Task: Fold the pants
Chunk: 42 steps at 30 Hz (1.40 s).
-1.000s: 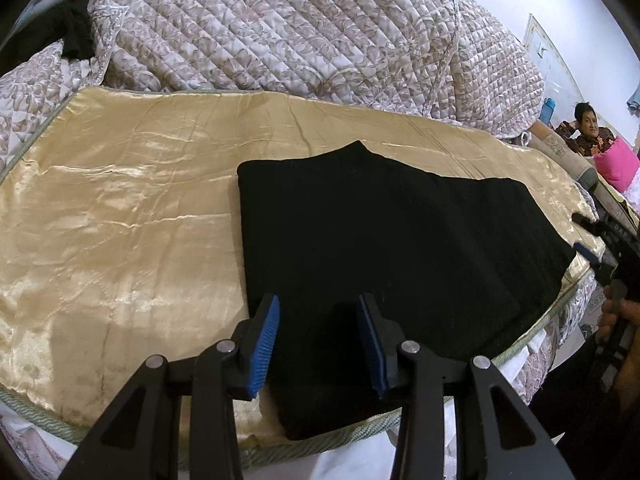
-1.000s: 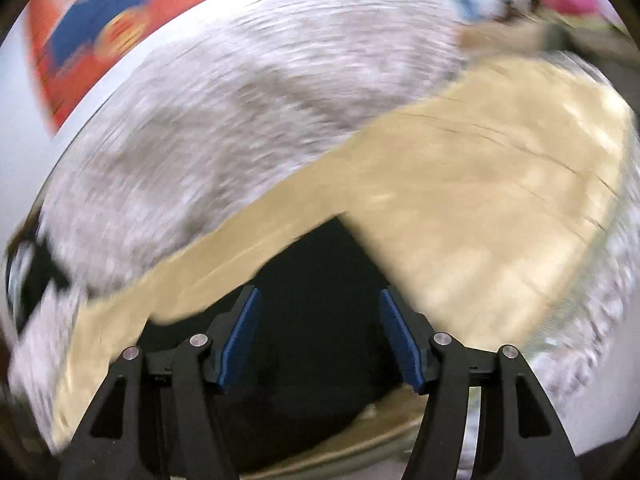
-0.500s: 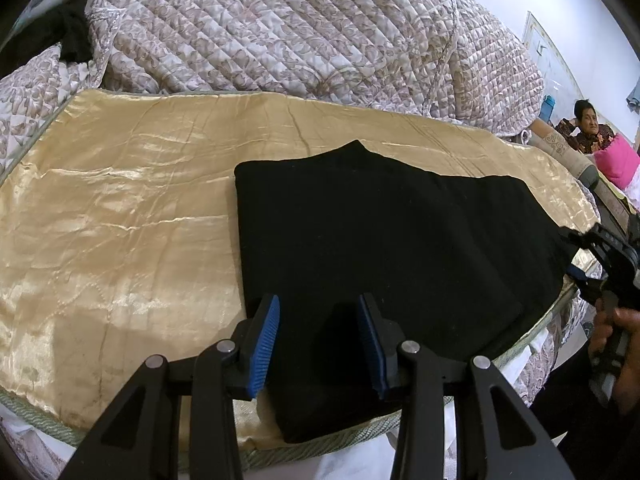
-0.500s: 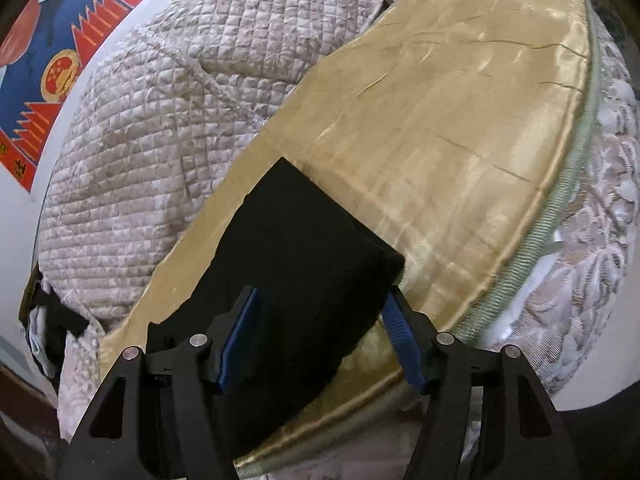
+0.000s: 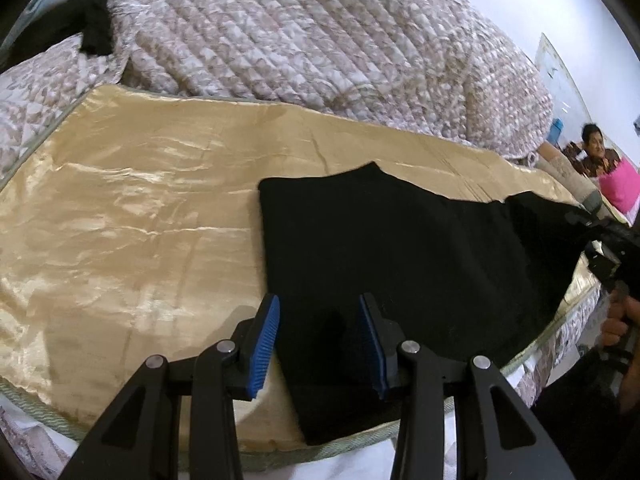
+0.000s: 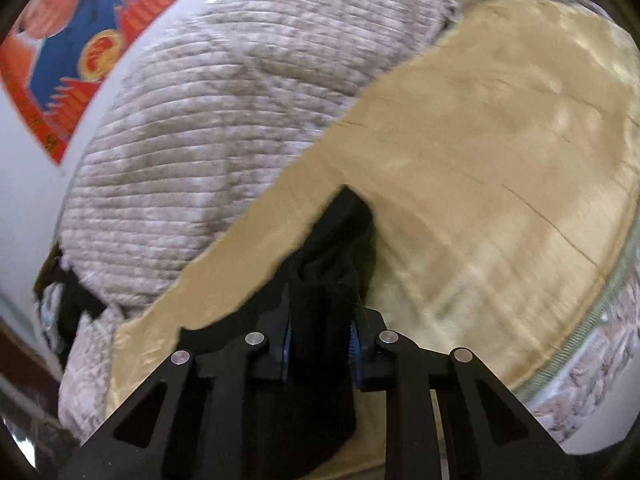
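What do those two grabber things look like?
Each gripper, left and right, is black plastic, with two angular fingers that have cut-out holes and silver screws. Ridged blue pads line the insides. No cables or sleeves show.

Left black two-finger gripper with blue ribbed pads (image 5: 319,344): jaws spread wide, nothing between them, held low. Right black two-finger gripper with blue pads (image 6: 320,344): jaws drawn close, pinching black cloth. Person's right hand (image 5: 624,326) wraps the right gripper's handle
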### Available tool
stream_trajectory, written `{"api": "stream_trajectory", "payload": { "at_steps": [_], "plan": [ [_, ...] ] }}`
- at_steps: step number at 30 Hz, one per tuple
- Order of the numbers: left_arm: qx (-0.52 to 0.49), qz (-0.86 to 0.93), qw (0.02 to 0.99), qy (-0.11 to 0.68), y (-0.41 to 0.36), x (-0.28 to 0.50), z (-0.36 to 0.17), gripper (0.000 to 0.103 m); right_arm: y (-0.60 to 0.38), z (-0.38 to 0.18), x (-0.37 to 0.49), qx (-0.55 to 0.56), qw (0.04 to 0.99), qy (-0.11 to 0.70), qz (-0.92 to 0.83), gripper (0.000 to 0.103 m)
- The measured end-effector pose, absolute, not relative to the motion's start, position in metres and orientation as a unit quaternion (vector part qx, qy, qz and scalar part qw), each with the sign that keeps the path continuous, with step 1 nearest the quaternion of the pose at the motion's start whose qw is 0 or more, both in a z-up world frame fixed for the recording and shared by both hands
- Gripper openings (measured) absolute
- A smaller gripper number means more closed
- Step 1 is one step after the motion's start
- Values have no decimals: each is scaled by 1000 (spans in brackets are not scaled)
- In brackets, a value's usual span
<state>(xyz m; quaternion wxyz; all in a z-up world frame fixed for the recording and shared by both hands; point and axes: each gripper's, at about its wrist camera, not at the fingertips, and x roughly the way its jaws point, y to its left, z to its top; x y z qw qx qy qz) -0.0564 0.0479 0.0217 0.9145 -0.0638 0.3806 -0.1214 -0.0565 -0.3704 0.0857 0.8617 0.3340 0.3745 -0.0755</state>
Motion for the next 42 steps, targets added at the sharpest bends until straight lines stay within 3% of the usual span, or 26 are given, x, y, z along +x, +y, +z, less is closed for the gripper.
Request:
{"api": "stream_trajectory", "payload": {
  "at_steps": [11, 19, 22, 28, 39, 42],
  "plan": [
    [-131, -43, 917, 375, 103, -48, 25, 43, -228, 138, -6, 230, 884, 385, 131, 21],
    [-157, -22, 916, 369, 125, -51, 28, 43, -116, 66, -4, 137, 823, 497, 239, 21],
    [-161, -22, 916, 367, 127, -53, 29, 43, -112, 48, -8, 131, 813, 513, 241, 21],
    [-164, -24, 917, 362, 128, -55, 31, 43, -105, 83, -9, 119, 834, 480, 245, 21],
    [-158, -17, 915, 371, 126, -53, 27, 43, -80, 49, -28, 82, 818, 507, 261, 22],
    [-151, -22, 915, 373, 121, -52, 26, 43, -80, 48, -31, 75, 818, 494, 283, 29]
  ]
}}
